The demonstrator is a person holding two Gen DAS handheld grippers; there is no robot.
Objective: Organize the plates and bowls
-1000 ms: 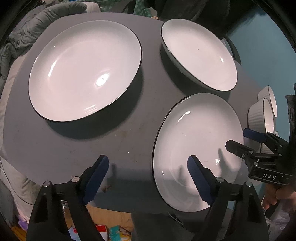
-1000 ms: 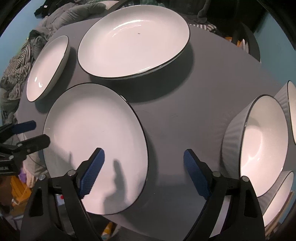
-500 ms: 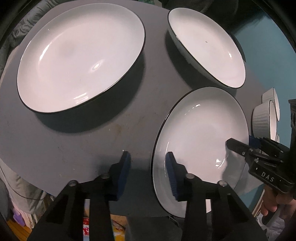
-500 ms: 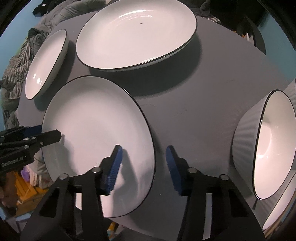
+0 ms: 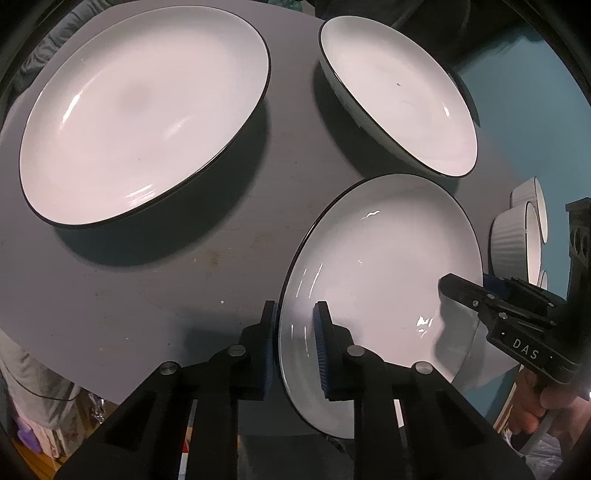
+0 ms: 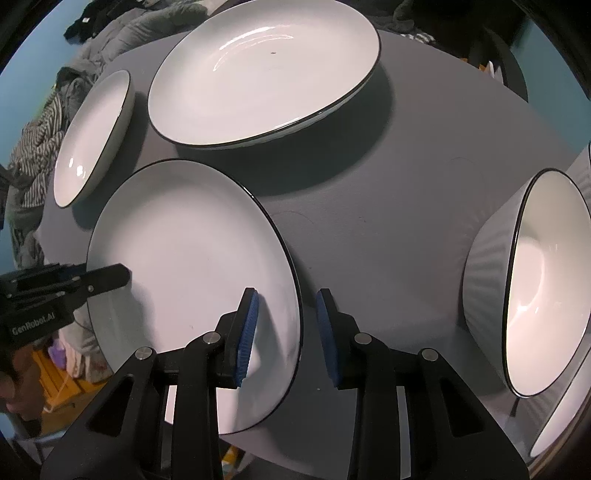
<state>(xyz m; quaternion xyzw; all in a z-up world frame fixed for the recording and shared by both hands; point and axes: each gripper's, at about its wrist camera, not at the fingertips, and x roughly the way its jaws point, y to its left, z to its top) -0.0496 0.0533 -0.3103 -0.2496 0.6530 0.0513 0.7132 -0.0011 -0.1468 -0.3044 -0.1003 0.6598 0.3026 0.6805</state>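
Left tongs (image 5: 293,347): the left rim of the near plate (image 5: 384,280) is being straddled, one blue pad under the edge and one on the white face; the pads are drawn close and appear to be pinching the rim.
Right tongs (image 6: 286,338): the opposite rim of the same plate is being straddled, with the left pad over the white face and the right pad outside the edge; a small gap is being left at the outer pad, so a firm grip cannot be confirmed.
Near plate: it is being held at the front edge of the tabletop (image 5: 155,295), between the two tongs; whether it is already being lifted cannot be told.
Other plates: the large left plate (image 5: 144,114) and the far plate (image 5: 399,96) are lying single and apart from each other, not stacked.
Bowls: a ribbed bowl (image 6: 524,280) is standing at the right side, and more bowl rims are being seen just behind it at the picture edge.
Progress: the task is judged to be at an early stage; no plate is being seen on top of another, and one plate is only being taken.
What is left: the plates are probably to be piled together, and the bowls are to be grouped.
Surface: the tabletop is grey and matt, with small pale specks and stains near the front.
Room: a teal wall (image 5: 524,110) and heaped grey clothing (image 6: 122,33) are being seen around the tabletop; the light is dim.
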